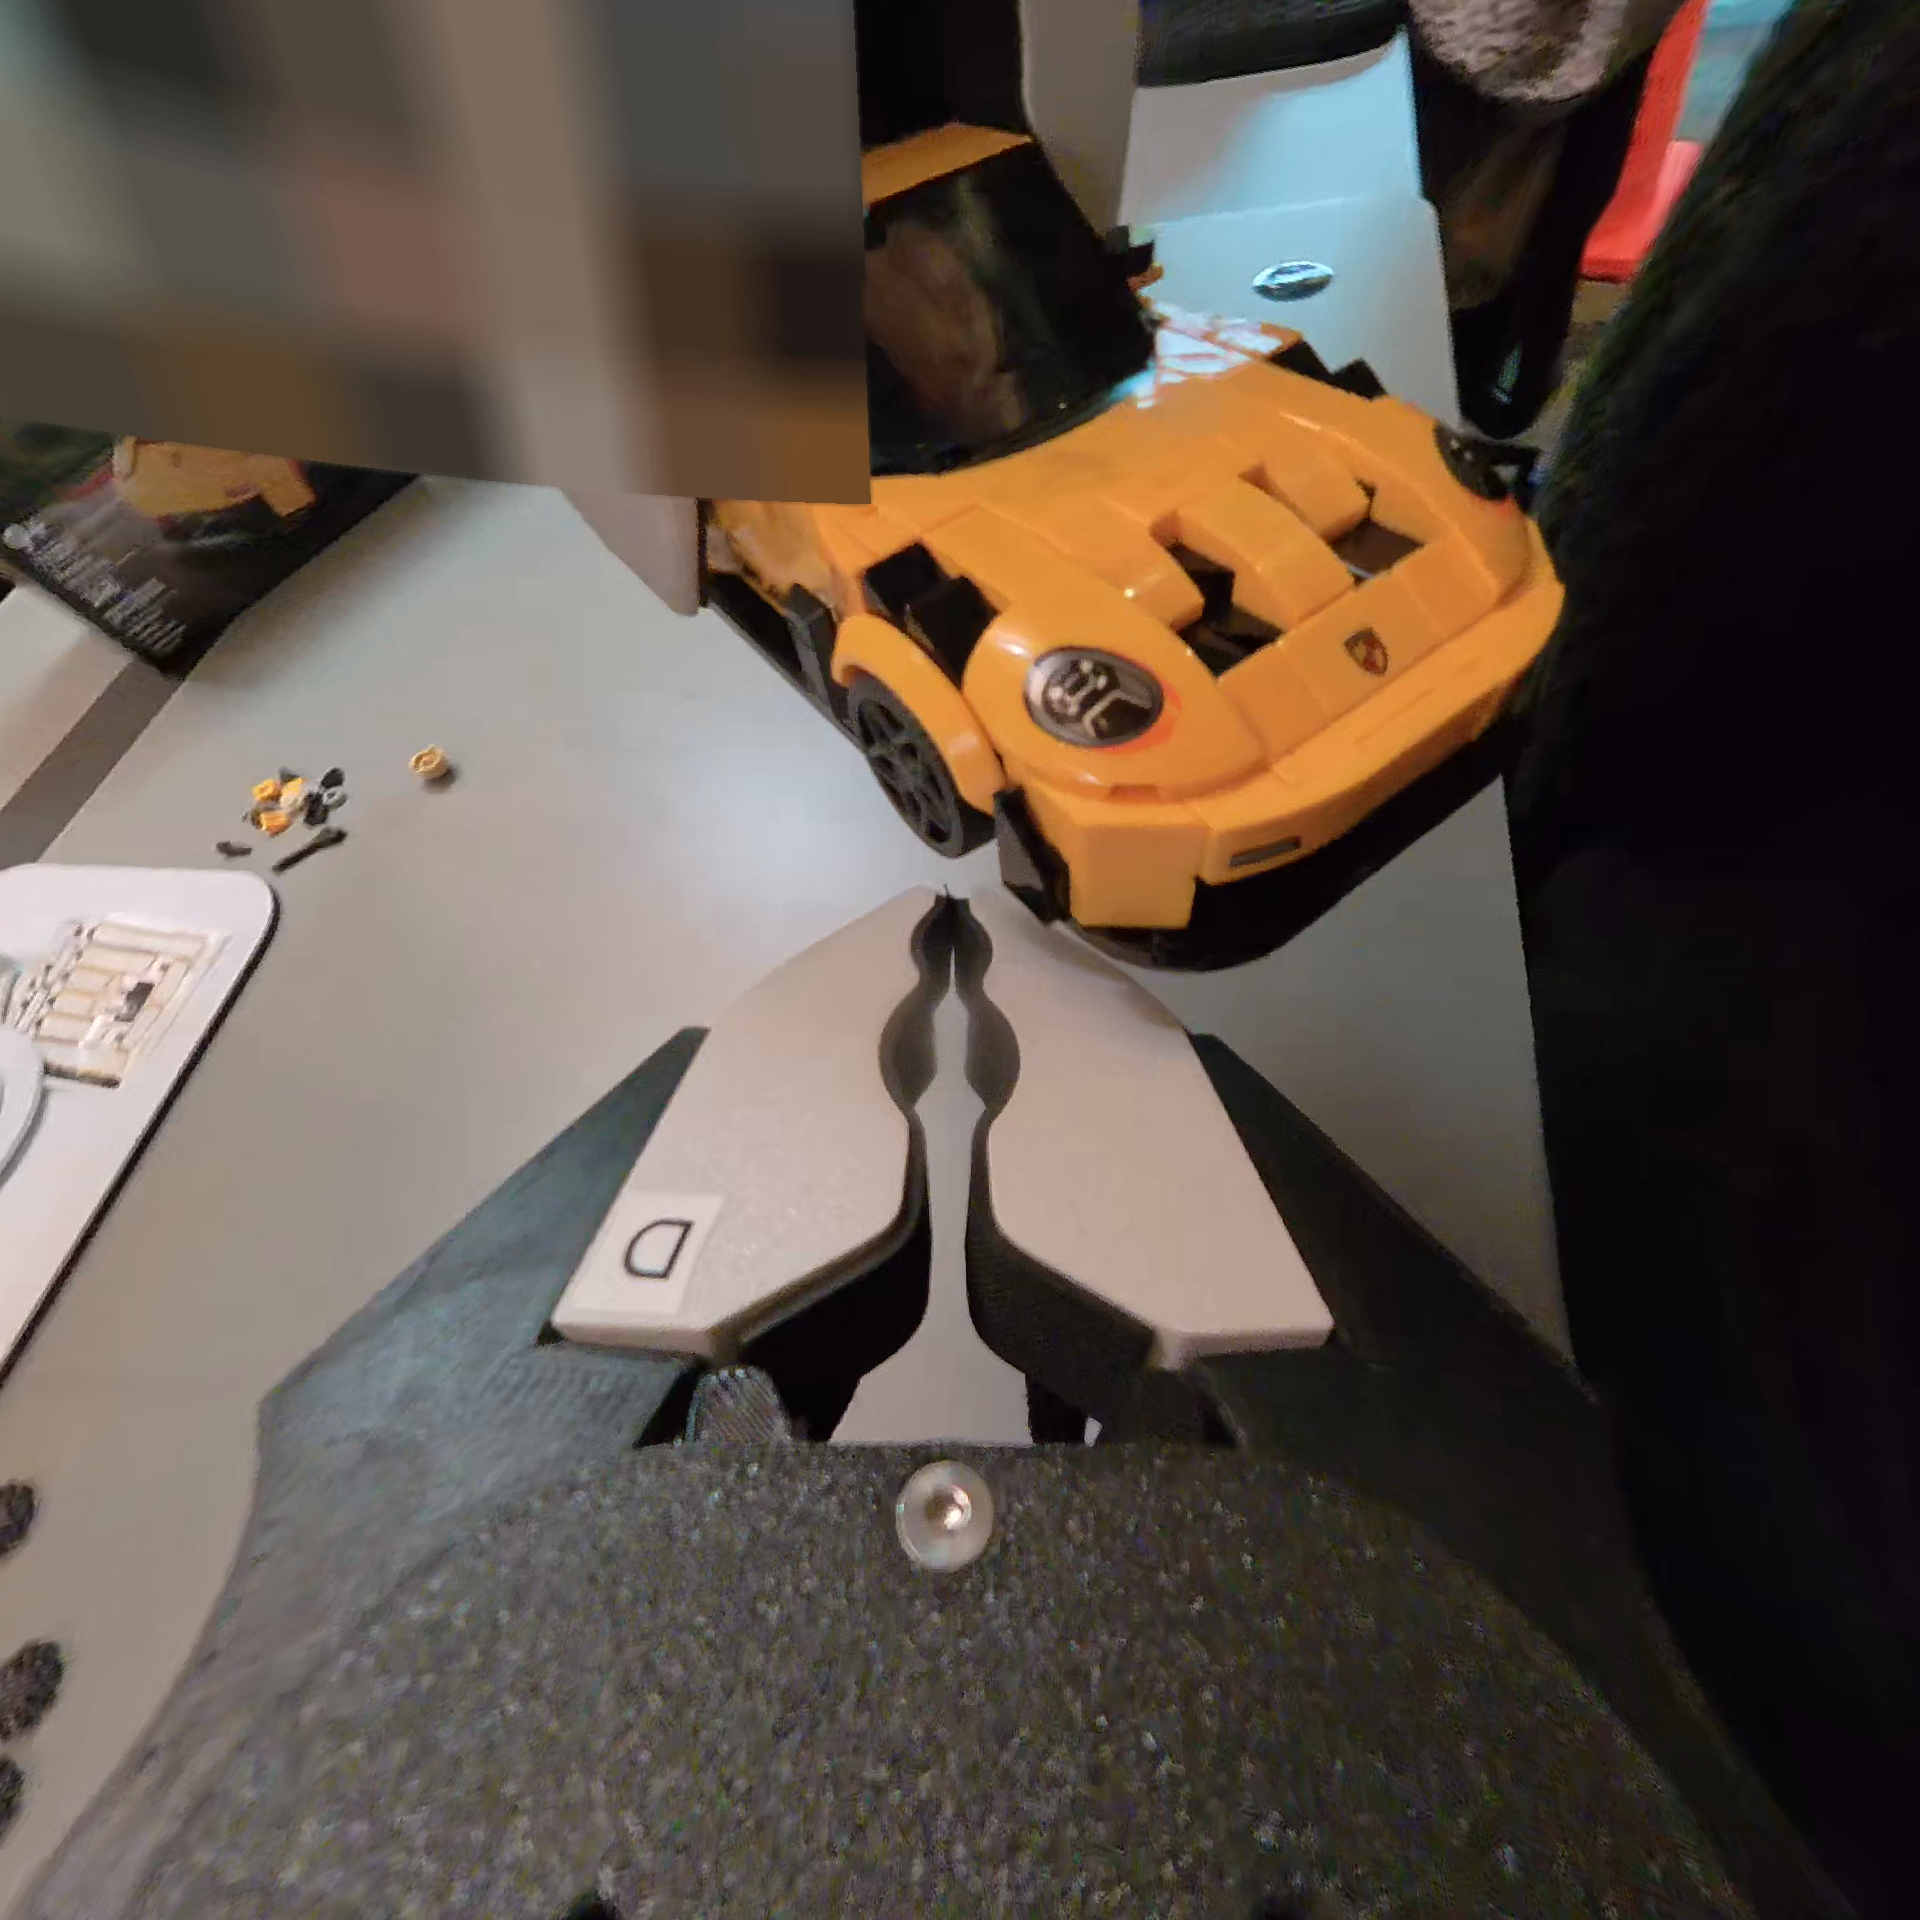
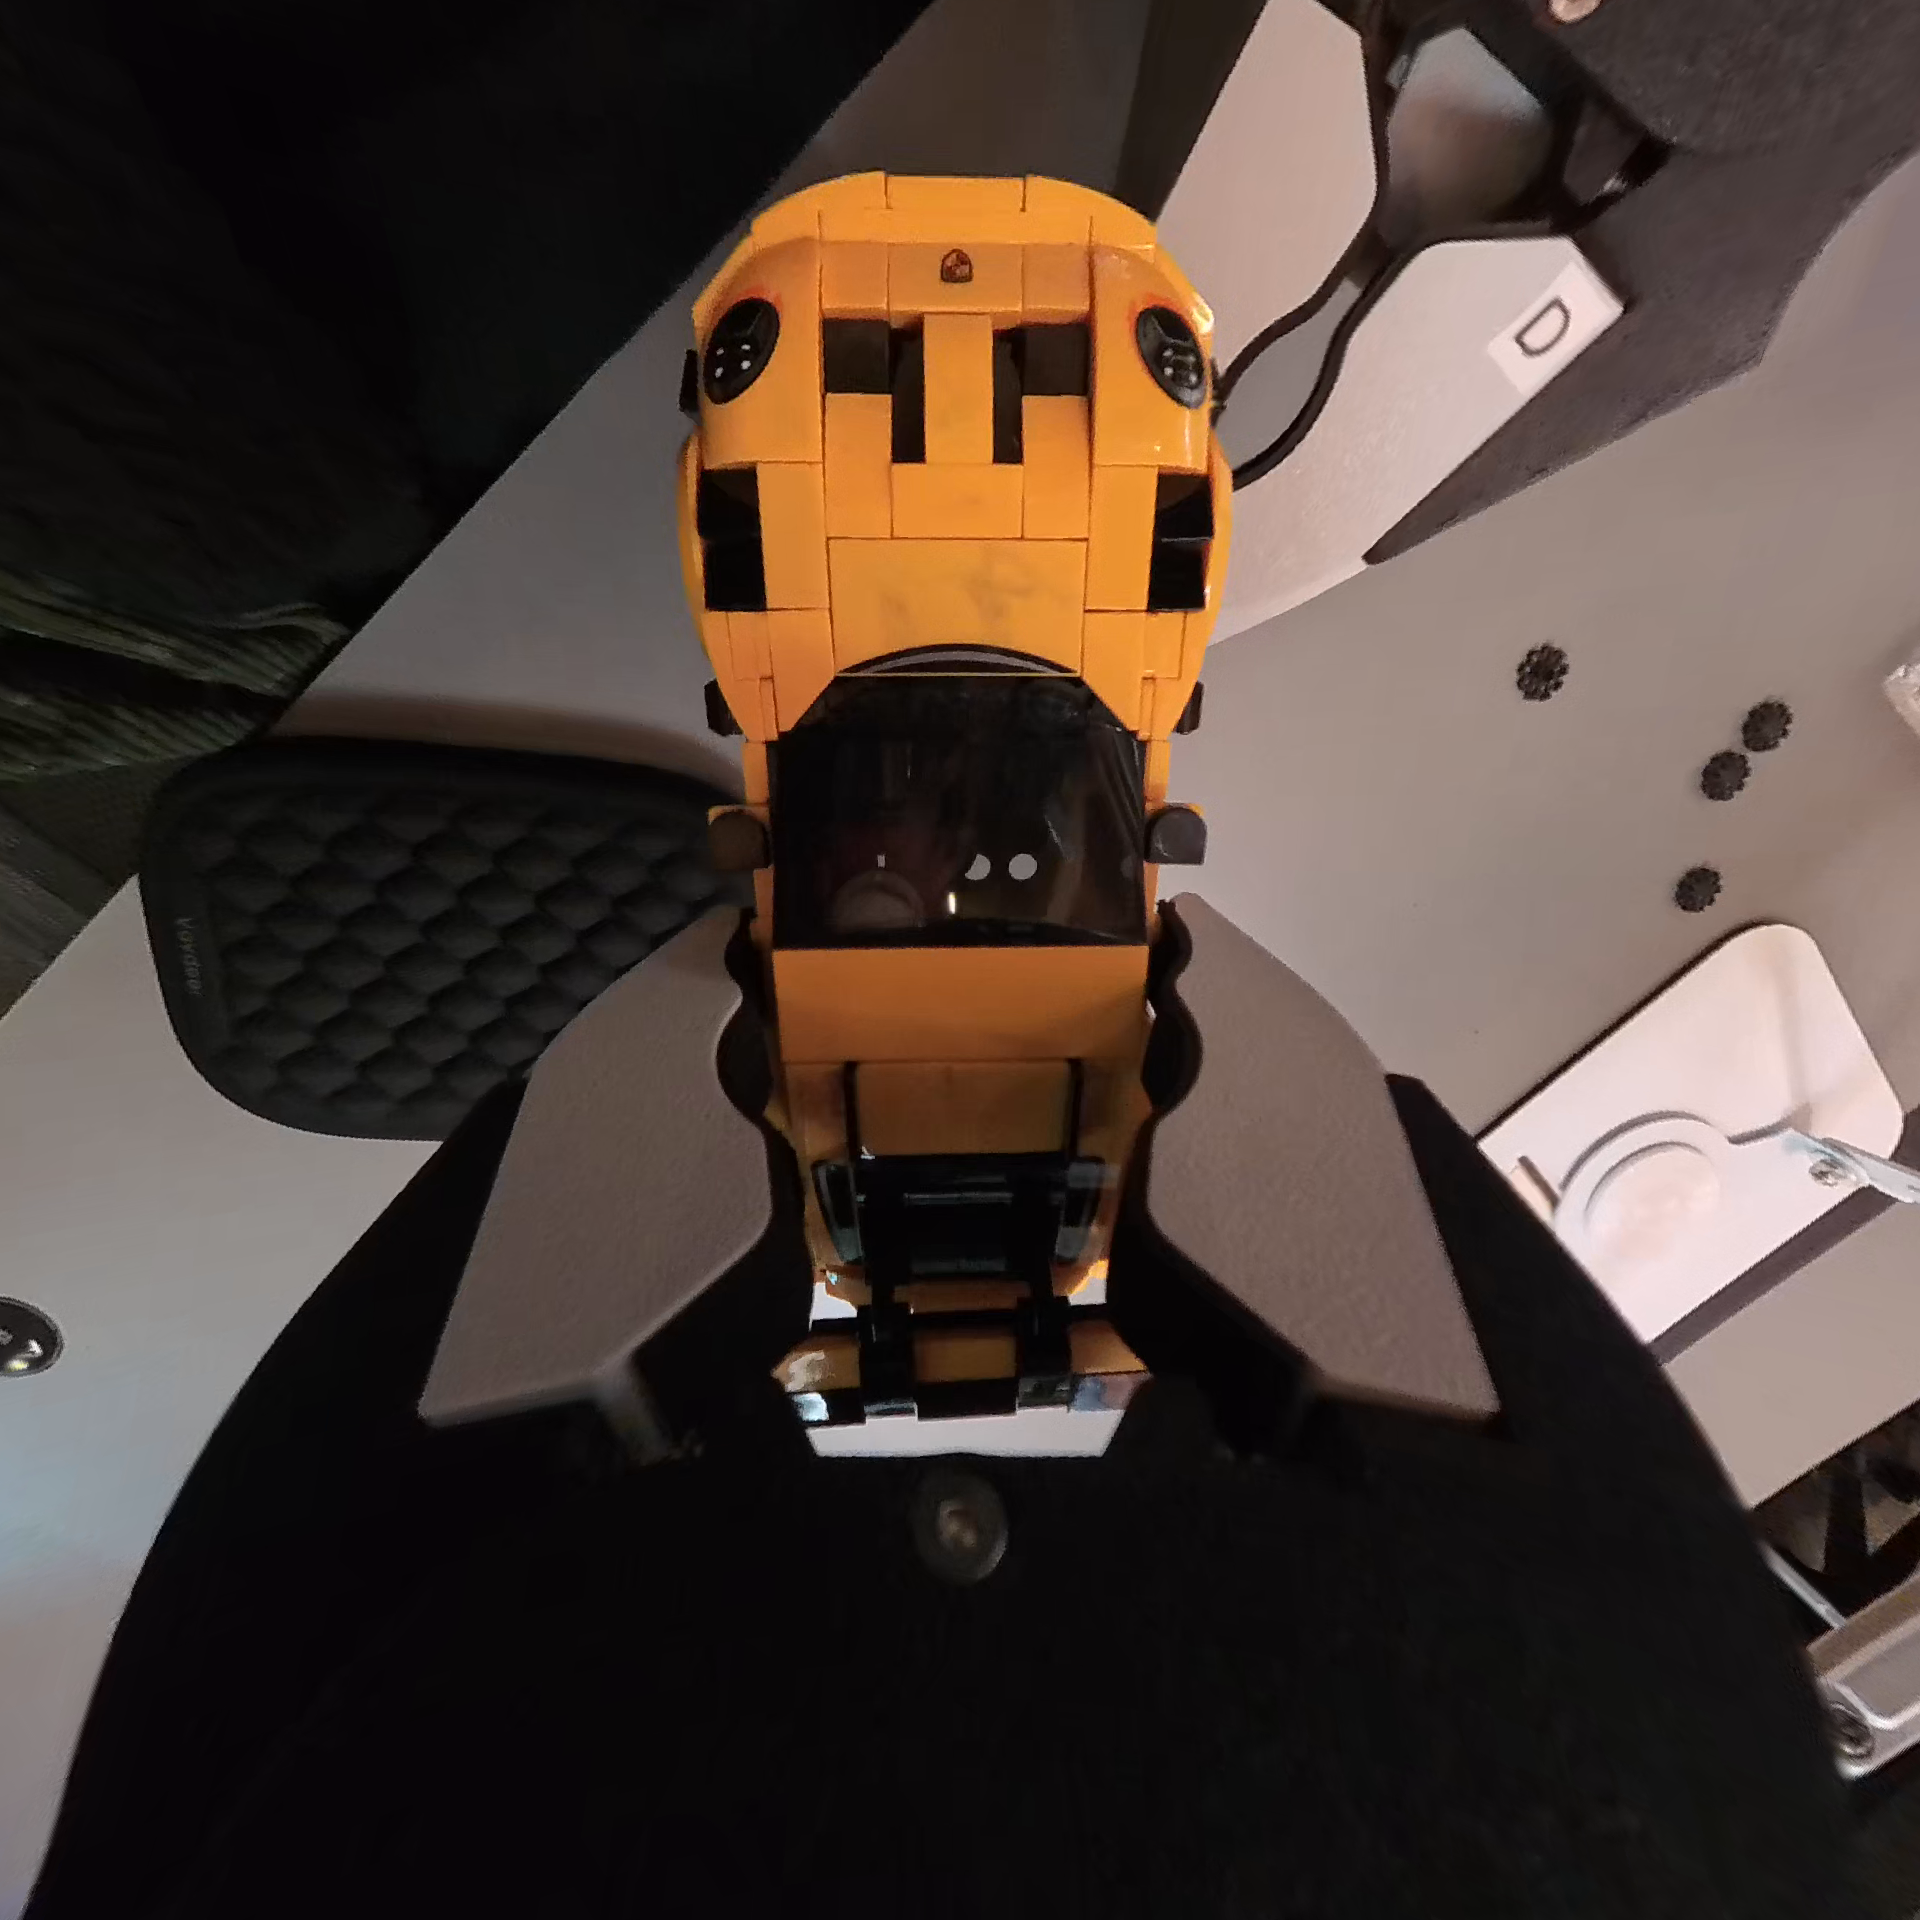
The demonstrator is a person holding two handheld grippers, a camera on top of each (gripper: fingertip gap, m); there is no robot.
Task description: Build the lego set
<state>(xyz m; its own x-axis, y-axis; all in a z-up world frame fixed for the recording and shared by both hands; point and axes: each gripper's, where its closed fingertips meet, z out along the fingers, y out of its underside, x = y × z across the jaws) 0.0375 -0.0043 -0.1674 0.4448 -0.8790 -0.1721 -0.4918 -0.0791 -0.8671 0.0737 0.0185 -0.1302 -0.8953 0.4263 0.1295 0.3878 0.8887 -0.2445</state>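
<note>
Your left wrist view alone shows the loose pieces (image 1: 296, 810) scattered on the grey counter (image 1: 540, 748) at far left, a tan round stud (image 1: 431, 764) just beside them, a white tray (image 1: 223, 935) below, and a dark booklet (image 1: 156, 582) at the counter's back edge. Your right wrist view alone shows a black quilted pad (image 2: 416, 925) on the left and four small black gear-like pieces (image 2: 1725, 774) on the right. The lego car (image 1: 1195, 675) is orange-yellow with black vents on the bonnet, round dark headlights, a small crest on the nose, a dark tinted windscreen and black wheels. Your left gripper (image 1: 948, 914) has its fingers pressed together with nothing between them, its tip just beside the car's front corner. Your right gripper (image 2: 961, 1039) is clamped on the car's rear half, one finger on each side of the roof, nose pointing away from the camera, car lifted clear of the counter.
</note>
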